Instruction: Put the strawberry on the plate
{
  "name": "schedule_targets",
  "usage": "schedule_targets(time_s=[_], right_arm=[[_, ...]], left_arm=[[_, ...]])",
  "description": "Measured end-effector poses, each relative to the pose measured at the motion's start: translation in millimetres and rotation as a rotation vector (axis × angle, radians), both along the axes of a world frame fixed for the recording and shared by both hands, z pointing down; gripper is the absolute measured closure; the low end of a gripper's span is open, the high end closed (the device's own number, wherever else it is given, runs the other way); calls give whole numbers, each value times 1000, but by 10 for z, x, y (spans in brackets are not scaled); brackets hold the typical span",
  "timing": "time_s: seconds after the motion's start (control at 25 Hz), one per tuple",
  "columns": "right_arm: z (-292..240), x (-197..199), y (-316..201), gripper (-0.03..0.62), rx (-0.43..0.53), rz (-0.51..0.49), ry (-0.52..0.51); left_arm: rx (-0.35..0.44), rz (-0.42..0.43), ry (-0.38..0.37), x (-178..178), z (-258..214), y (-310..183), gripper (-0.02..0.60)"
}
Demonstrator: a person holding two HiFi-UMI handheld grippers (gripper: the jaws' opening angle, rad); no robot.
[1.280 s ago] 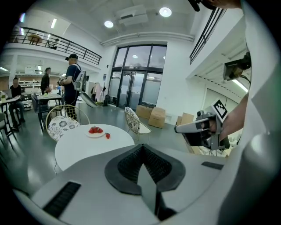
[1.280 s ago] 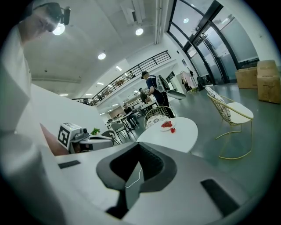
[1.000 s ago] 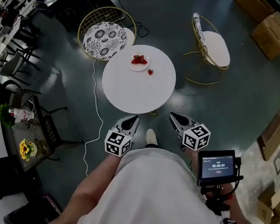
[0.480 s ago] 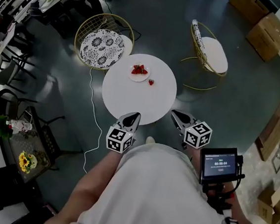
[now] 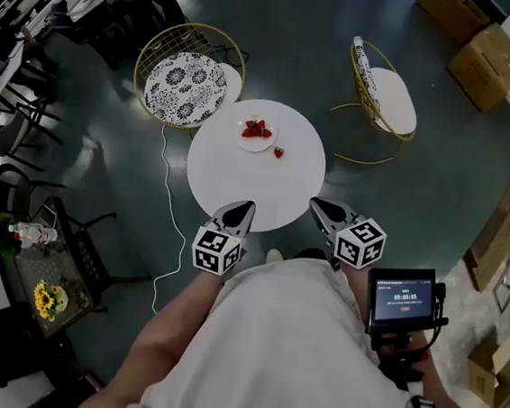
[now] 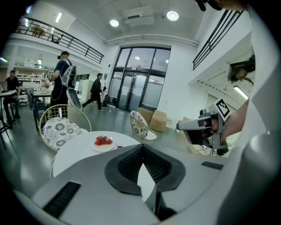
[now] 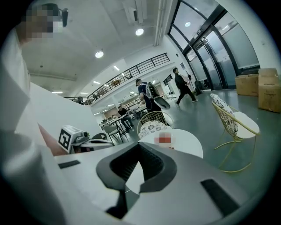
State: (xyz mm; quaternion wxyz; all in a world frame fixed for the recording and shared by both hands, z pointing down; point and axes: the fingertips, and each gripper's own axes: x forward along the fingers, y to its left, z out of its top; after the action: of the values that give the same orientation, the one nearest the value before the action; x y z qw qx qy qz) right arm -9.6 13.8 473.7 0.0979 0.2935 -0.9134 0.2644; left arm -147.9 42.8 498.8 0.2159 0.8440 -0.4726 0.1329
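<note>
A white plate point(image 5: 256, 134) with several strawberries sits toward the far side of the round white table point(image 5: 248, 184). One loose strawberry point(image 5: 278, 153) lies on the table just right of the plate. My left gripper point(image 5: 240, 209) and right gripper point(image 5: 319, 205) hover at the table's near edge, both shut and empty, well short of the fruit. In the left gripper view the plate point(image 6: 102, 142) shows beyond the closed jaws, with the right gripper point(image 6: 198, 128) off to the right. The right gripper view shows the table point(image 7: 186, 141) ahead, the plate blurred.
Two gold wire chairs stand behind the table: one with a patterned cushion point(image 5: 188, 79) at left, one with a plain seat point(image 5: 389, 90) at right. A white cable point(image 5: 168, 221) runs across the floor at left. Cardboard boxes point(image 5: 491, 47) stand far right. People point(image 6: 66, 83) are in the hall beyond.
The table has drawn closer beneath me; both grippers now reach its near edge. Their jaws have stayed shut.
</note>
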Motion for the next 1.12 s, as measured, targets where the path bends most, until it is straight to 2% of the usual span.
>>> schedule_targets(time_s=[0.2, 0.44, 0.72, 1.12], right_arm=[[59, 16, -31, 586, -20, -1, 9], [126, -197, -121, 586, -36, -56, 1], [221, -340, -646, 586, -42, -121, -12], [275, -327, -788, 586, -83, -131, 16]], left_arm=[[-8, 0, 0, 21, 29, -9, 575], [-16, -36, -5, -119, 39, -43, 575], [-38, -84, -6, -210, 154, -450, 575], [-71, -71, 9, -112, 220, -567, 575]])
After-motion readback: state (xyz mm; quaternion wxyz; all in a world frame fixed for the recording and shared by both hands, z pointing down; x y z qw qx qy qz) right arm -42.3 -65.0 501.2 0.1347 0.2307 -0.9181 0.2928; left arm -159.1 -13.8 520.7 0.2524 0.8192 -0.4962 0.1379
